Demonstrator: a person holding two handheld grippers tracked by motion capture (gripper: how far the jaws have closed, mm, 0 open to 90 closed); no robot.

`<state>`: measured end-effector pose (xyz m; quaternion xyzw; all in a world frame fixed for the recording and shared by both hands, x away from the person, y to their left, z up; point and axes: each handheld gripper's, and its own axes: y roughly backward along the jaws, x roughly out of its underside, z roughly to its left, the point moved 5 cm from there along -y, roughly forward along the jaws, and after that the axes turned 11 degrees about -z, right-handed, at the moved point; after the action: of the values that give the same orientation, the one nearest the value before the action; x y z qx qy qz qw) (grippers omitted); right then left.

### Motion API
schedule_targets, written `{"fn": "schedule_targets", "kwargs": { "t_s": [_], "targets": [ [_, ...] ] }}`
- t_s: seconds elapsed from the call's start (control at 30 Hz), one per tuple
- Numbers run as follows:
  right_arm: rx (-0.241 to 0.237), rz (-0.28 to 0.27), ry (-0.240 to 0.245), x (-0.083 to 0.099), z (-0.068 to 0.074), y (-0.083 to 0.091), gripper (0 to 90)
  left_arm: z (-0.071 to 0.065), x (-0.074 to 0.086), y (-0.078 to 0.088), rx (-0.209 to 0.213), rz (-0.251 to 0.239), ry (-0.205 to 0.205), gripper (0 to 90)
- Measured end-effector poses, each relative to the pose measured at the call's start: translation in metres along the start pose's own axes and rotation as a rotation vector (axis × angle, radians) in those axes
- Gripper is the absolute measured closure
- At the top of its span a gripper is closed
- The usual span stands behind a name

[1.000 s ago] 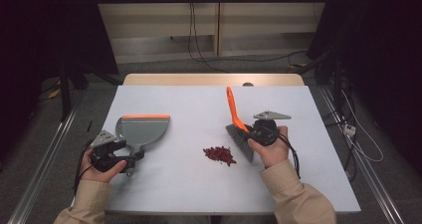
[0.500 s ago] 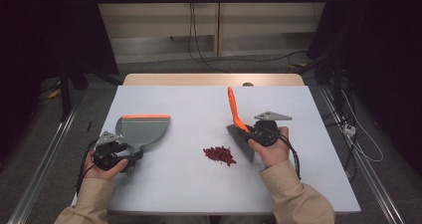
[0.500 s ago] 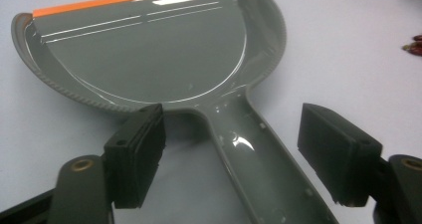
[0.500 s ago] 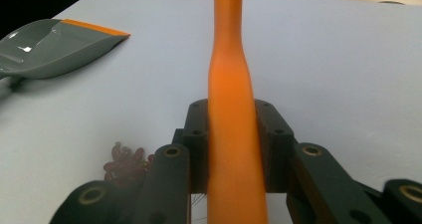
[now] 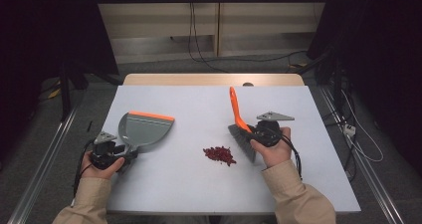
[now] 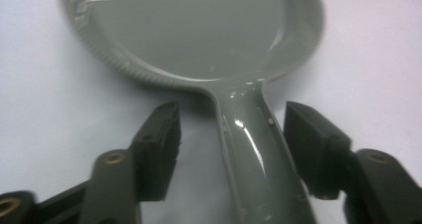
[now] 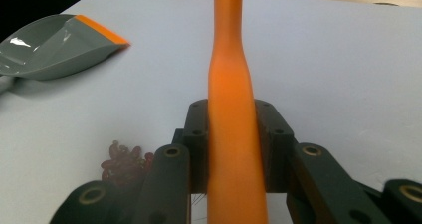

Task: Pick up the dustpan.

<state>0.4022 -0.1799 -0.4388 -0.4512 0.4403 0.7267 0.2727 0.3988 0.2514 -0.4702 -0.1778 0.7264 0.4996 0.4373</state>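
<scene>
Risk first: a grip on the dustpan (image 5: 144,130) not yet made. Left gripper (image 6: 229,134) with fingers (image 6: 161,139) just now closing, apart on either side of the dustpan handle (image 6: 254,149), visible gaps between pads and handle. Handle nearer the right-hand pad in the left gripper view, so likely an uneven pinch, one pad landing first and nudging the pan sideways across the table (image 5: 199,184). Glossy, rounded, tapering handle: liable to twist or slide out between flat pads once lifted.

Right gripper (image 7: 233,149) clamped on the orange brush handle (image 7: 230,84), handle rising steeply between the fingers. Brush (image 5: 241,132) resting bristles-down just right of the small pile of red bits (image 5: 219,155). A long lever in a narrow pinch: likely to swivel under sweeping pressure. Dustpan well apart from the pile, mouth facing away from the person and to the right; a hard stroke likely to scatter the light, loose bits over the smooth white table before reaching the pan.

Dustpan: grey moulded plastic, shiny, scoop-shaped with a ribbed rear rim and an orange lip (image 5: 152,116) at the mouth. Brush handle smooth, matte orange, waisted. Bristles dark and dense. Red bits small, irregular, heaped loosely.
</scene>
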Motion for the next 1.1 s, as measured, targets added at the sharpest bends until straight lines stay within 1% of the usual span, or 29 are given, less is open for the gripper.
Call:
{"fn": "schedule_targets", "kwargs": {
  "t_s": [0.07,0.1,0.13,0.17,0.2,0.27,0.3,0.33,0.37,0.4,0.5,0.53,0.6,0.63,0.7,0.77,0.8,0.83,0.93,0.97,1.0,1.03,1.07,1.1],
  "targets": [
    [-0.002,-0.001,0.002,0.0,0.0,-0.001,71.4,0.002,-0.002,-0.004,-0.006,0.014,-0.005,43.7],
    [-0.003,0.0,-0.001,0.0,0.0,-0.001,71.3,0.001,-0.004,-0.007,-0.004,0.027,-0.006,43.7],
    [-0.003,-0.001,0.0,0.0,0.0,-0.001,71.4,-0.001,-0.006,-0.011,-0.008,0.031,-0.016,43.8],
    [-0.003,0.0,-0.001,-0.001,0.0,-0.001,71.4,-0.003,-0.007,-0.015,-0.011,0.05,-0.034,45.0],
    [-0.003,0.0,-0.001,0.0,0.0,-0.001,71.4,-0.004,-0.008,-0.019,-0.019,0.07,-0.039,47.0],
    [-0.004,0.002,-0.001,0.0,0.0,-0.002,71.4,-0.005,-0.008,-0.027,-0.031,0.099,-0.029,48.3],
    [-0.004,0.0,-0.001,0.0,0.0,-0.002,71.4,-0.005,-0.007,-0.029,-0.032,0.111,-0.027,51.3],
    [-0.005,0.0,0.0,0.0,0.0,-0.002,71.4,-0.004,-0.007,-0.031,-0.041,0.12,-0.037,53.1],
    [-0.006,0.005,-0.001,0.0,0.0,-0.002,71.3,-0.004,-0.008,-0.031,-0.046,0.117,-0.043,56.9],
    [-0.006,0.005,-0.003,0.0,-0.001,-0.002,71.4,-0.004,-0.008,-0.031,-0.04,0.114,-0.053,63.3],
    [-0.008,0.004,-0.003,0.001,-0.001,-0.001,71.3,-0.003,-0.008,-0.03,-0.032,0.116,-0.064,63.8],
    [-0.009,0.004,-0.001,0.0,-0.001,-0.001,71.3,-0.003,-0.008,-0.029,-0.027,0.117,-0.058,63.9],
    [-0.009,0.001,-0.003,0.0,-0.001,0.0,71.4,-0.001,-0.008,-0.025,-0.007,0.123,-0.056,64.0],
    [-0.007,-0.001,-0.002,-0.001,-0.002,0.0,71.4,0.0,-0.008,-0.022,0.007,0.121,-0.062,64.0],
    [-0.008,-0.005,-0.002,-0.001,-0.003,0.001,71.4,-0.001,-0.011,-0.017,0.026,0.108,-0.078,64.0],
    [-0.004,-0.003,0.003,-0.002,-0.004,0.001,71.4,-0.004,-0.014,-0.009,0.052,0.097,-0.104,64.0],
    [-0.002,-0.002,0.005,-0.002,-0.004,0.001,71.4,-0.008,-0.016,-0.004,0.076,0.09,-0.118,64.0],
    [0.002,0.0,0.007,-0.002,-0.004,0.0,71.4,-0.01,-0.017,-0.002,0.091,0.087,-0.126,64.0],
    [0.007,0.008,0.013,-0.002,-0.005,-0.002,71.4,-0.02,-0.018,0.005,0.136,0.095,-0.191,63.9],
    [0.007,0.014,0.014,-0.002,-0.006,-0.003,71.4,-0.025,-0.017,0.006,0.156,0.098,-0.216,63.9],
    [0.01,0.021,0.015,-0.001,-0.006,-0.004,71.4,-0.028,-0.017,0.006,0.169,0.096,-0.223,63.9],
    [0.011,0.023,0.018,-0.001,-0.007,-0.005,71.4,-0.032,-0.017,0.007,0.191,0.1,-0.227,64.0],
    [0.011,0.027,0.021,-0.001,-0.007,-0.006,71.4,-0.037,-0.016,0.007,0.214,0.104,-0.242,63.9],
    [0.014,0.033,0.022,0.0,-0.008,-0.006,71.4,-0.04,-0.016,0.008,0.223,0.11,-0.256,64.0]
  ]
}}
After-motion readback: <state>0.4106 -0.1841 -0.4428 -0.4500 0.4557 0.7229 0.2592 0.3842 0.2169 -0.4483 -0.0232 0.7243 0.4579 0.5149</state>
